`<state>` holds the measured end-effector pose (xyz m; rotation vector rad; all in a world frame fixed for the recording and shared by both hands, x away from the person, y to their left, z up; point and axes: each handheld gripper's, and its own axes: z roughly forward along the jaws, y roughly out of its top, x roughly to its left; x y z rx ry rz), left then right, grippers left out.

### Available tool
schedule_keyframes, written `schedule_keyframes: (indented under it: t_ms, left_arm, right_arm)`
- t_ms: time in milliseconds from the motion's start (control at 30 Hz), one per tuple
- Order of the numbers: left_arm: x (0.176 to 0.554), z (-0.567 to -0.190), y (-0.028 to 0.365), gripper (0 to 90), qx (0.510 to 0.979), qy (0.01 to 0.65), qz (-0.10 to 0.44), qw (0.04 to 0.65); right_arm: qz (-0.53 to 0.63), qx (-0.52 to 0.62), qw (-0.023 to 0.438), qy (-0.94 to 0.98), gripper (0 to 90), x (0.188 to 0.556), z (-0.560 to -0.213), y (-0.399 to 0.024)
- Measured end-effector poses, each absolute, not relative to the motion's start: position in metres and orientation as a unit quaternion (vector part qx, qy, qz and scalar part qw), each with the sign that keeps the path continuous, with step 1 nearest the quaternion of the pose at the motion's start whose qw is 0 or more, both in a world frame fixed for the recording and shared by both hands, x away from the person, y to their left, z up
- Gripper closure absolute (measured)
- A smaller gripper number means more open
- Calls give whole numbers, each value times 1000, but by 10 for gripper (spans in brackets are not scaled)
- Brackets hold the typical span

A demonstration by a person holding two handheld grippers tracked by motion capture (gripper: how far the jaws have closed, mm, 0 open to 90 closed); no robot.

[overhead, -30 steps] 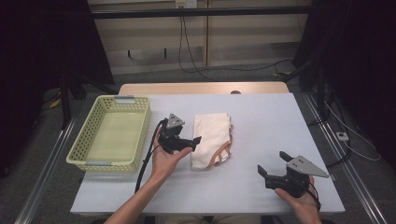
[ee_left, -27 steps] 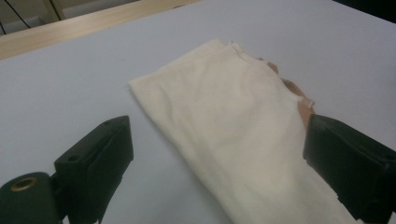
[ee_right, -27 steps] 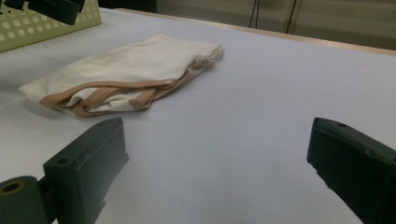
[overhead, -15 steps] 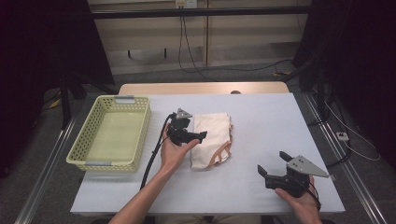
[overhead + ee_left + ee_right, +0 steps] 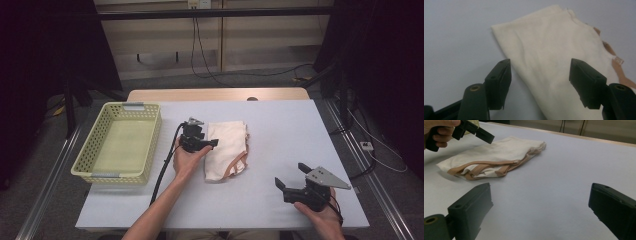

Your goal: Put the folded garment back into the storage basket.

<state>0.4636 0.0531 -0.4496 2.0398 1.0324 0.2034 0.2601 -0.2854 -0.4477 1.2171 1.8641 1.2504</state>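
A lab-style recording bay, as I see it from the high view.

My pale grey desk (image 5: 280, 125) sits on metal rails (image 5: 45, 195), hemmed in by dark curtains (image 5: 40, 60) at 9 and 3 o'clock; at 12 o'clock loose cables (image 5: 240, 72) trail over a bare floor beneath plain wall panels (image 5: 165, 35).

Two grippers (image 5: 209, 143) (image 5: 289, 181) are showing, one folded cream garment (image 5: 227, 148) is lying on the table – possibly more than one layer – and one yellow basket (image 5: 150, 145) is sitting alongside.
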Motion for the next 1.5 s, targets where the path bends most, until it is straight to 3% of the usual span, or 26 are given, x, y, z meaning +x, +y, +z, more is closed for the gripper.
schedule_keyframes:
  t_ms: [67, 433, 600, 733, 800, 1500]
  left_arm:
    - [462, -451, 50, 398, 814, 410, 100, 398]
    - [459, -460, 40, 582, 822, 410, 98, 382]
    - [460, -459, 43, 755, 825, 407, 61, 387]
    - [462, -460, 44, 787, 822, 412, 55, 389]
    - [462, -461, 43, 848, 817, 417, 47, 396]
    - [459, -448, 44, 869, 814, 408, 65, 409]
  right_arm:
    - [469, 456, 290, 699, 47, 260, -448, -285]
    - [465, 453, 285, 705, 53, 260, -449, -284]
    - [465, 451, 283, 707, 51, 261, -448, -284]
    - [465, 451, 284, 707, 52, 261, -449, -284]
    - [466, 452, 284, 706, 52, 261, -449, -284]
    - [465, 454, 286, 704, 52, 261, -448, -285]
